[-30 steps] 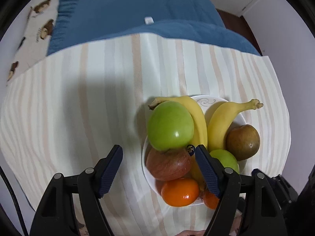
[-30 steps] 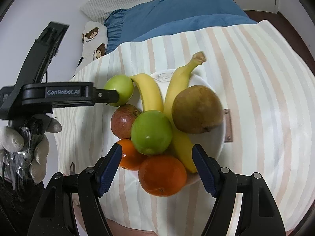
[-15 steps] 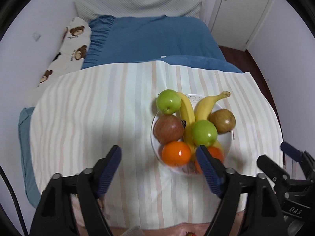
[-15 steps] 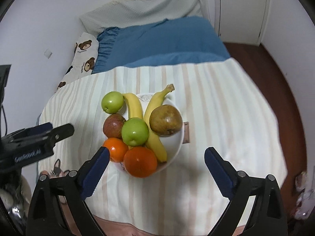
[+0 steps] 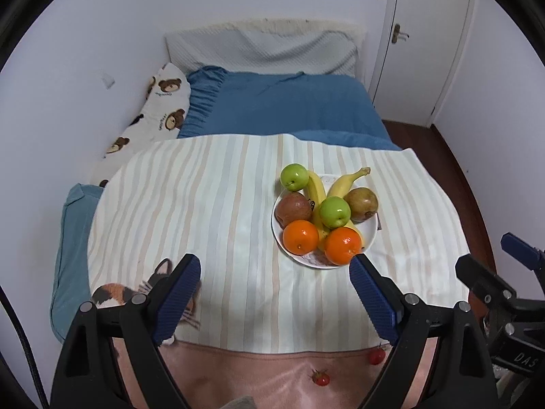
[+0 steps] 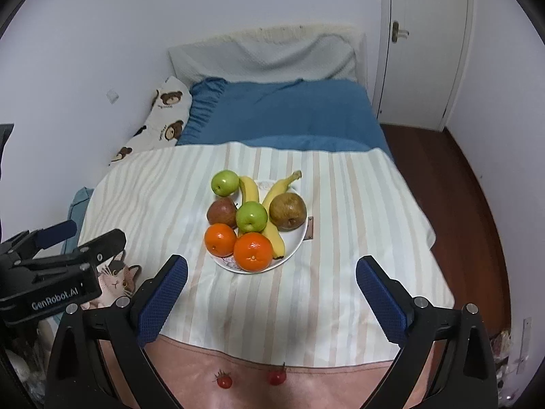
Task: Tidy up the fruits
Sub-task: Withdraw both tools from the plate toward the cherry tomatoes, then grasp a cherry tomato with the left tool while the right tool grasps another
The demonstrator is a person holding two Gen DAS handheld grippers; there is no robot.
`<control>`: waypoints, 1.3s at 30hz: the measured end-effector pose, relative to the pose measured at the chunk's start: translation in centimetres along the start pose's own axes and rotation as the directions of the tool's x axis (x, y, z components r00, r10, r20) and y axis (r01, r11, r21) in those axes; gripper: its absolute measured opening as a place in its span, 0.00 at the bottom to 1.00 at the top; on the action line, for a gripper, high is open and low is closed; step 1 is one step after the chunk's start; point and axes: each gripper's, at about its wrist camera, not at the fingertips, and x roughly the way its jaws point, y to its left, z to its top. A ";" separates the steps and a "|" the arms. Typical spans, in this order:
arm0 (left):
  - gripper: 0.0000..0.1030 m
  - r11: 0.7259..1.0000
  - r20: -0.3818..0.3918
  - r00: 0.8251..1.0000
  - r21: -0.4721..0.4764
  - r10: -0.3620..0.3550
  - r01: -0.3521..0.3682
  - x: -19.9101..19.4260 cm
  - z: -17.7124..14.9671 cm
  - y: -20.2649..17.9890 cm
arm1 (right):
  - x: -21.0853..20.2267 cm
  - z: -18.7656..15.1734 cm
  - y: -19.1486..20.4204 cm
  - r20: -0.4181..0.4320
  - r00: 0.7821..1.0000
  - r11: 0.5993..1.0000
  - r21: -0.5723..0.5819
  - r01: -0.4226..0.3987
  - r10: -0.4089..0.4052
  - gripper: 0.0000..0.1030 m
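Observation:
A white plate (image 5: 369, 235) (image 6: 296, 240) sits on a striped cloth. It holds two green apples (image 5: 335, 211) (image 6: 224, 182), a red apple (image 5: 293, 208), a brown pear (image 5: 361, 203) (image 6: 287, 215), two bananas (image 5: 345, 182) (image 6: 281, 184) and two oranges (image 5: 300, 237) (image 6: 253, 251). One green apple (image 5: 294, 177) rests at the plate's far left rim. My left gripper (image 5: 276, 301) is open and empty, held back above the cloth's near edge. My right gripper (image 6: 270, 301) is open and empty, also held back from the plate.
The striped cloth (image 5: 211, 211) covers a bed with a blue blanket (image 5: 282, 109), a bear-print pillow (image 5: 153, 116) and a grey pillow (image 6: 265, 58). A white door (image 6: 422, 44) and dark wood floor (image 6: 460, 177) lie to the right.
Both grippers have drawn back and up from the plate, so the whole bed shows now. The right gripper's fingers have opened wider. The fruit has not moved.

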 end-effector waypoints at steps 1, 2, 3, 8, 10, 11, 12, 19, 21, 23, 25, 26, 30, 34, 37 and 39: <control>0.87 1.000 0.013 1.000 0.001 0.000 0.000 -0.8 -0.4 -0.1 | -1.1 -0.2 0.1 0.015 1.000 1.000 -0.007 0.000 0.000 0.98; 0.87 1.000 0.021 1.000 0.002 0.003 -0.003 -1.4 -0.6 -0.2 | -1.7 -0.3 0.2 0.022 1.000 1.000 -0.010 0.001 0.000 0.98; 0.87 1.000 0.030 1.000 0.002 0.003 -0.003 -2.0 -0.9 -0.3 | -2.5 -0.5 0.3 0.033 0.999 1.000 -0.017 0.001 0.000 0.98; 0.87 1.000 0.064 0.998 0.001 0.002 -0.002 -4.6 -1.9 -0.8 | -5.8 -1.6 0.7 0.070 0.998 0.999 -0.035 0.002 0.001 0.98; 0.87 1.000 0.079 0.997 0.006 0.007 -0.007 -5.6 -2.3 -1.0 | -6.8 -2.0 0.6 0.080 0.997 0.999 -0.035 -0.001 0.004 0.98; 0.87 1.000 0.084 0.996 0.008 0.008 -0.009 -5.9 -2.4 -1.1 | -7.2 -2.1 0.6 0.085 0.996 0.999 -0.037 0.000 0.003 0.98; 0.87 1.000 0.088 0.996 0.009 0.007 -0.008 -6.3 -2.6 -1.2 | -7.8 -2.4 0.5 0.092 0.996 0.999 -0.038 0.003 0.001 0.98; 0.87 1.000 0.115 0.993 0.008 0.003 -0.004 -8.7 -3.7 -2.0 | -10.2 -3.1 0.1 0.125 0.992 1.000 -0.029 -0.005 0.008 0.98; 0.87 1.000 0.117 0.993 0.004 0.001 -0.001 -8.9 -4.0 -2.2 | -10.5 -3.1 0.0 0.131 0.991 1.000 -0.024 -0.011 0.014 0.98; 0.87 1.000 0.111 0.994 0.002 -0.006 0.006 -9.0 -4.3 -2.5 | -10.7 -3.2 -0.2 0.133 0.991 1.000 -0.017 -0.016 0.018 0.98; 0.87 1.000 0.106 0.994 0.002 -0.007 0.006 -9.0 -4.6 -2.8 | -10.8 -3.4 -0.3 0.131 0.991 1.000 -0.011 -0.023 0.024 0.98; 0.87 1.000 0.105 0.994 0.003 -0.005 0.004 -9.0 -4.7 -2.9 | -10.9 -3.5 -0.4 0.131 0.991 1.000 -0.011 -0.024 0.026 0.98; 0.87 1.000 0.098 0.995 -0.004 0.002 -0.001 -8.8 -4.9 -3.0 | -10.9 -3.6 -0.5 0.126 0.992 0.999 -0.014 -0.030 0.032 0.98; 0.87 1.000 0.086 0.996 -0.021 0.009 -0.007 -8.0 -4.9 -2.9 | -9.9 -3.9 -1.0 0.098 0.994 0.999 -0.002 -0.040 0.040 0.98; 0.87 0.999 0.054 0.998 -0.028 0.029 -0.027 -6.4 -5.2 -2.8 | -8.0 -4.4 -1.6 0.054 0.997 0.999 0.013 -0.050 0.049 0.98; 0.87 0.999 0.007 0.999 -0.033 0.036 -0.035 -4.3 -5.6 -2.6 | -5.9 -4.9 -2.3 0.002 0.998 0.998 0.024 -0.058 0.058 0.98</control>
